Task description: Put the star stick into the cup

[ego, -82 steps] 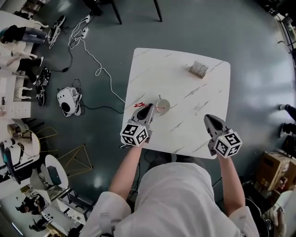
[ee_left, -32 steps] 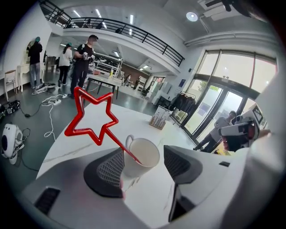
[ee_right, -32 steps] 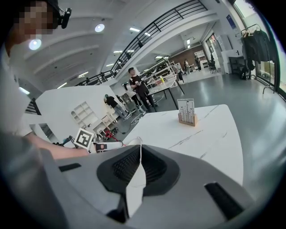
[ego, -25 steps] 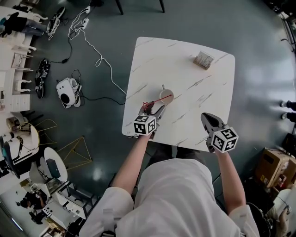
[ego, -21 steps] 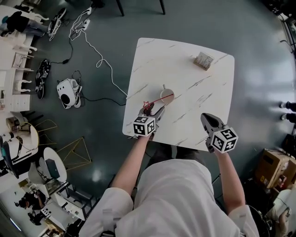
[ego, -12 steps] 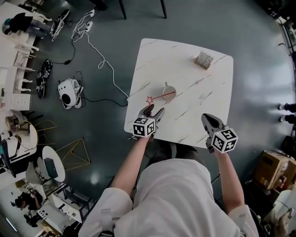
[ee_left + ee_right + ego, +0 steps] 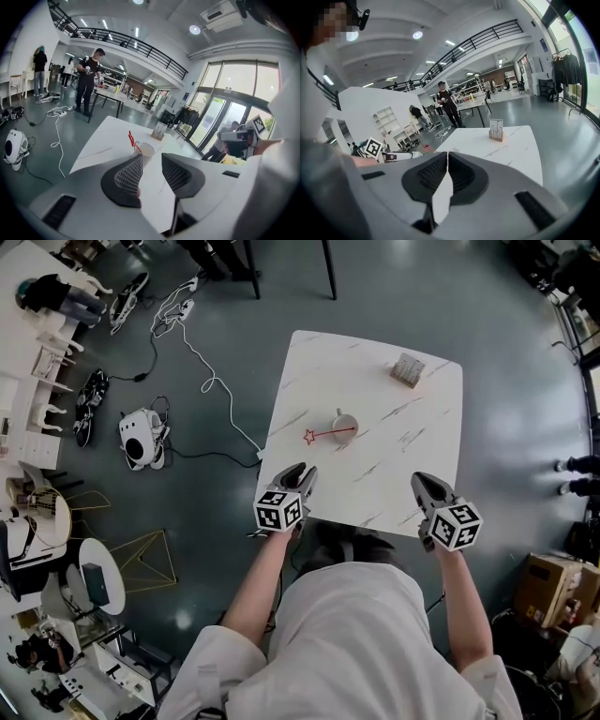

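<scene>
A white cup [image 7: 345, 421] stands near the middle of the white marble table [image 7: 412, 446]. The red star stick [image 7: 323, 434] leans in it, its star end out over the rim toward the left. In the left gripper view the stick [image 7: 132, 139] rises slanted from the cup [image 7: 146, 149]. My left gripper [image 7: 298, 474] hovers at the table's near edge, well back from the cup. Its jaws are closing with nothing between them [image 7: 152, 161]. My right gripper [image 7: 422, 486] is shut and empty over the near right edge [image 7: 446, 157].
A small card holder [image 7: 406, 369] sits at the table's far right corner, also in the right gripper view [image 7: 496, 130]. On the floor to the left lie a white cable [image 7: 211, 385] and a white device [image 7: 141, 439]. People stand at tables farther back [image 7: 89, 79].
My left gripper let go of the star stick and drew back toward the near table edge, its jaws narrowing. The stick stays leaning in the cup. The right gripper has barely moved.
</scene>
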`<move>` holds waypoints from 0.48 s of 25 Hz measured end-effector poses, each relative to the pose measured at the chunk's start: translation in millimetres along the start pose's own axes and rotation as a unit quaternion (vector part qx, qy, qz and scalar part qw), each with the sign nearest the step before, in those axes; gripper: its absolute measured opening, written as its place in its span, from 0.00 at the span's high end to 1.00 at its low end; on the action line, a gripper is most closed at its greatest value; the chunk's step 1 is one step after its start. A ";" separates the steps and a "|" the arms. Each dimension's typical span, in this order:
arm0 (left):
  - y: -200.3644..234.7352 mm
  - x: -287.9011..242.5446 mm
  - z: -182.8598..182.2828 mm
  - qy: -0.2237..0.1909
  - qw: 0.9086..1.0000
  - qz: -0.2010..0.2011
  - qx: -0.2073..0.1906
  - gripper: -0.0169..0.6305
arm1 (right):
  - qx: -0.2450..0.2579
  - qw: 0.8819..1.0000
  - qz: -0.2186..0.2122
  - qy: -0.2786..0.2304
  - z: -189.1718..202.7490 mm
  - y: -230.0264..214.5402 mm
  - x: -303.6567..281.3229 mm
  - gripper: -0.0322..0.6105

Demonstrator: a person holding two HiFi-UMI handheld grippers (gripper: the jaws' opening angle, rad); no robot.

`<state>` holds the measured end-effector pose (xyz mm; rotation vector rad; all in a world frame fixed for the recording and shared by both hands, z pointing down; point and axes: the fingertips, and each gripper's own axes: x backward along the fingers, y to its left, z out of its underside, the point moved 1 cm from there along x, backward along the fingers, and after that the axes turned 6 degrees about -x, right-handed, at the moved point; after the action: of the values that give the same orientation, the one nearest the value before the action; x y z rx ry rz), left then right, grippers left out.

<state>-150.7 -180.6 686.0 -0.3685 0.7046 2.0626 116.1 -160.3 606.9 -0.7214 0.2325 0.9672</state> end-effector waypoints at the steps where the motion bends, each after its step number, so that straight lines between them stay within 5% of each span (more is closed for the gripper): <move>1: -1.2 6.5 -1.6 -0.004 1.000 -0.002 -0.002 0.77 | 0.002 1.000 0.003 -0.003 0.2 2.4 3.4 0.91; 12: -9.3 72.6 0.4 -0.029 0.999 -0.017 0.004 0.92 | 0.029 0.999 0.023 -0.032 13.4 38.6 43.4 0.91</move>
<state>-183.1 -128.1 646.6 -0.3132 0.6683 2.0301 107.4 -108.8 578.3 -0.6332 0.2203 1.0223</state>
